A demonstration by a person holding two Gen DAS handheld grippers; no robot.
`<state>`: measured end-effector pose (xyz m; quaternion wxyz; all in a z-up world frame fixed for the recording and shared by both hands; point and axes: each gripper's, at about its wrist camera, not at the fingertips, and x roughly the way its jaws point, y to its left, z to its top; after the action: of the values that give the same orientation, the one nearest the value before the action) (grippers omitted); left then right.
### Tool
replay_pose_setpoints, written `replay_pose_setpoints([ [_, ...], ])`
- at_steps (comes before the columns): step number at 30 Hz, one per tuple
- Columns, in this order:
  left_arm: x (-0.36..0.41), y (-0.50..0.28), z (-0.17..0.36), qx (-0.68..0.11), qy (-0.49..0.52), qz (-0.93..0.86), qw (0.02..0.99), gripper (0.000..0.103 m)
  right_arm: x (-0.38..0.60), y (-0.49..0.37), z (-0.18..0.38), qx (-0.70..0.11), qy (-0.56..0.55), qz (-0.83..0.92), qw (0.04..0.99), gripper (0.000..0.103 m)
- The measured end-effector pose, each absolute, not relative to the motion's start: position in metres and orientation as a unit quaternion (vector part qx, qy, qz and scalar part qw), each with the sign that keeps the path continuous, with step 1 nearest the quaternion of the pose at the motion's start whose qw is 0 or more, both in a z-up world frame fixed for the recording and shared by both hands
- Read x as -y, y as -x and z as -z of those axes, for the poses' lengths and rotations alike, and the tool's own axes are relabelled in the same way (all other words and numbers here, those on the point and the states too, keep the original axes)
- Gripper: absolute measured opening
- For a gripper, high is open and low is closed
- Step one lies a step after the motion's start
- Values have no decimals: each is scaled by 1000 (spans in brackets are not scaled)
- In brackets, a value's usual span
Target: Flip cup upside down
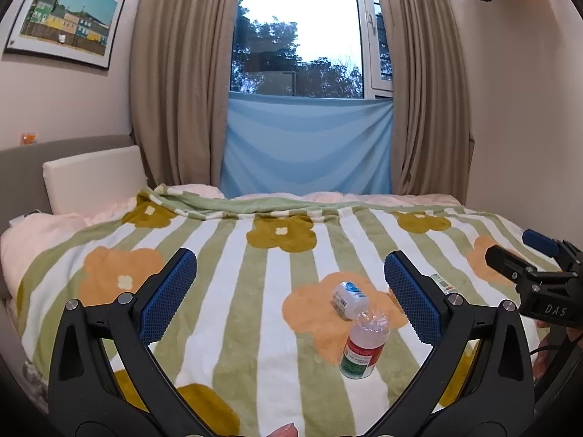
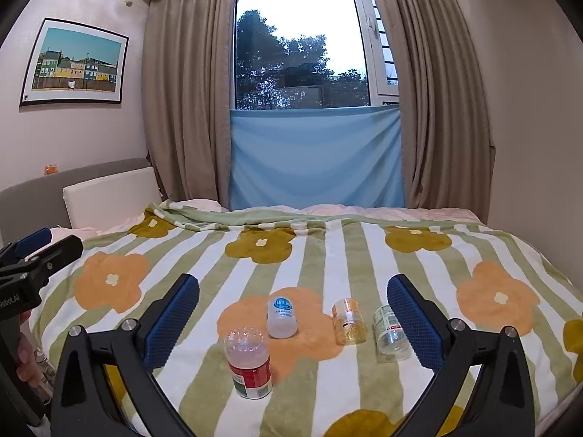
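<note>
Several small clear plastic cups lie or stand on the flowered blanket (image 2: 328,255). A cup with a red and green label (image 2: 248,362) stands bottom up; it also shows in the left wrist view (image 1: 364,346). A white cup with a blue logo (image 2: 281,313) lies behind it, also seen in the left wrist view (image 1: 348,298). A gold-tinted cup (image 2: 348,321) and a green-labelled cup (image 2: 390,333) lie on their sides to the right. My left gripper (image 1: 291,291) is open and empty above the blanket. My right gripper (image 2: 293,324) is open and empty, with the cups between its fingers.
The bed fills the foreground, with a white pillow (image 2: 109,196) and grey headboard (image 2: 29,204) at left. Curtains and a blue cloth (image 2: 315,160) under the window stand behind. The other gripper shows at each view's edge: the right one (image 1: 539,273), the left one (image 2: 32,258).
</note>
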<state>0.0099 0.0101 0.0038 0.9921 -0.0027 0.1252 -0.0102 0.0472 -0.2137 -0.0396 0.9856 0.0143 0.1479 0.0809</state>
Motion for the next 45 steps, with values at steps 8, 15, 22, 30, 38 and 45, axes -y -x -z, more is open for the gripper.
replay_pose_setpoints([
  [8,-9,-7,-4,-123,2,12,992,103,213,-48,37,-144,-12,-76,987,103],
  [15,-5,-7,-6,-120,0,16,993,103,218,-47,36,-144,-17,-59,988,103],
  [22,-6,-5,-8,-118,2,17,993,103,224,-44,34,-143,-24,-54,988,103],
  [30,-3,-5,-9,-114,-3,17,993,103,224,-39,32,-138,-20,-52,989,103],
  [38,-2,-4,-9,-115,-4,18,993,103,224,-40,29,-139,-13,-48,989,103],
  [45,-1,-4,-9,-115,-3,18,993,103,224,-40,27,-138,-14,-46,989,103],
])
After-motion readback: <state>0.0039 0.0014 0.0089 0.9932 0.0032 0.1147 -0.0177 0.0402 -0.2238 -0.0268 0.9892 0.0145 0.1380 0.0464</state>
